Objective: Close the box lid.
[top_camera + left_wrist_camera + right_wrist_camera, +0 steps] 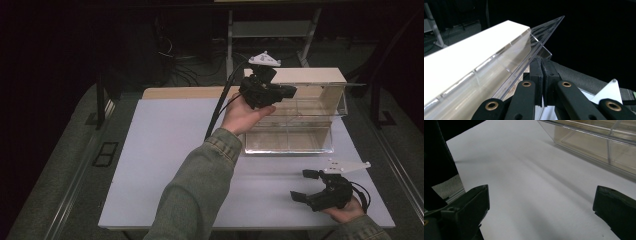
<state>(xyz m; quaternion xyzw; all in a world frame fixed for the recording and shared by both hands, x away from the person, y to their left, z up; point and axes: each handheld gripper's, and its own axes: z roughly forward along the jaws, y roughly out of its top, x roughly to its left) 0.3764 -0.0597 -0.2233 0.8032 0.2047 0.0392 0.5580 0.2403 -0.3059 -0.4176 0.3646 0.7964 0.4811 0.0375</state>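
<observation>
Left hand-held gripper [289,91] — clamped on clear lid [534,47]

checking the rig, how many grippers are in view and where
2. The left gripper is raised at the clear box's lid; the right gripper is low over the white table, near its front right corner.

The clear plastic compartmented box [290,130] sits on the white rectangular table [165,165], beyond the right gripper [306,185]; the left gripper [290,91] is at its raised transparent lid [320,84].
</observation>
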